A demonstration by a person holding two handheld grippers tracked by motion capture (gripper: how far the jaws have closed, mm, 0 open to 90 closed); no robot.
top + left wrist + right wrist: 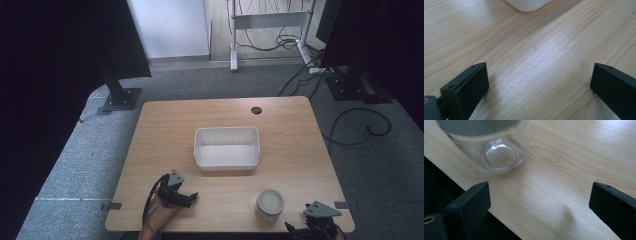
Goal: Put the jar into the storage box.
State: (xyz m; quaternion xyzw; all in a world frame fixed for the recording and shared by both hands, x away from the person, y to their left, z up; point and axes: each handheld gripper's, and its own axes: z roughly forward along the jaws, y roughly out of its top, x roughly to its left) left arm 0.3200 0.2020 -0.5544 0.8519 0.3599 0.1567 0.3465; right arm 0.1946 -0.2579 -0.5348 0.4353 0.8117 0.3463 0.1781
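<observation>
Both tongs apart, empty. Jar (270, 204) upright on bench (165, 130) near front edge, just left of right tongs (312, 231). Left tongs (192, 199) below tub (227, 148).

From my remote station, the high view is evenly but dimly lit; the table (170, 130) is the brightest area, while both upper corners fall into near-black. The white bin (227, 148) casts a thin, soft shadow along its near wall. In the left gripper view, a broad pale sheen crosses the wood grain, and the fingers (466, 90) read as soft, slightly blurred dark shapes. In the right gripper view, the glass jar (496, 152) shows curved highlights and is out of focus; glare brightens the upper right corner.
</observation>
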